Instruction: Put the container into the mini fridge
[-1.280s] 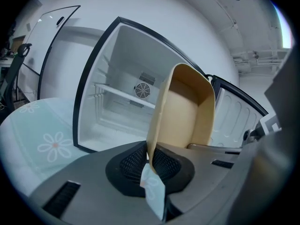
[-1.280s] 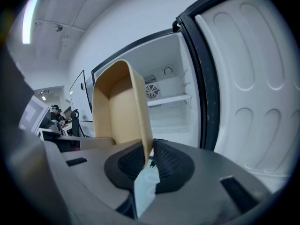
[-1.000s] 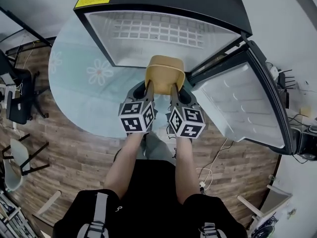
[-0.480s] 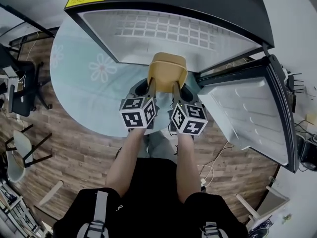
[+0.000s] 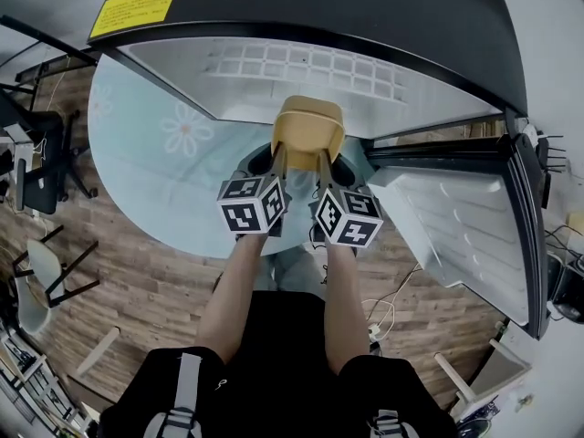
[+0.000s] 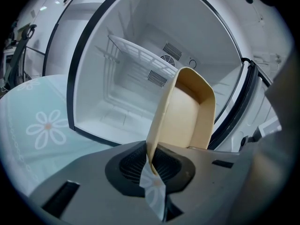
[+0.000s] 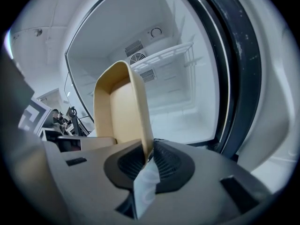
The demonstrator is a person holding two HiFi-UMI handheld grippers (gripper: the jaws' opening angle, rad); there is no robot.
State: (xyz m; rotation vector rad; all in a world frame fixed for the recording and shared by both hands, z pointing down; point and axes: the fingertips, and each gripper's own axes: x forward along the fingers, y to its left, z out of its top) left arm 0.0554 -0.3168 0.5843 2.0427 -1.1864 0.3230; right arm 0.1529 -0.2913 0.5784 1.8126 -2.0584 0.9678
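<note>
Mustard-yellow plastic, smooth and thin-walled, makes up the container [image 5: 308, 130], a rectangular tub with rounded corners. It is held on its side, so its open mouth faces the person and its base leads toward the mini fridge [image 5: 365, 16]. It hangs in the air just in front of the open cabinet, over the far edge of the table [image 5: 155, 167], and is not yet inside.

The left gripper [image 5: 276, 161] pinches the tub's left wall and the right gripper [image 5: 321, 162] its right wall. This two-sided hold probably keeps the light, flexible shell from twisting as it goes in. In the left gripper view the ribbed black pads [image 6: 164, 165] sit on either side of the wall edge. The right gripper view shows the same on the other side. Both pairs of jaws are opening slightly, yet each has the thin wall between its pads and in contact with them.

The fridge has a glossy black shell and a moulded white liner. A white wire shelf [image 6: 140, 55] spans its upper part, leaving the floor below free, which looks like the likely landing spot. The door [image 5: 465, 235] stands swung wide to the right, clear of the approach. The table is pale teal with a printed daisy pattern.
</note>
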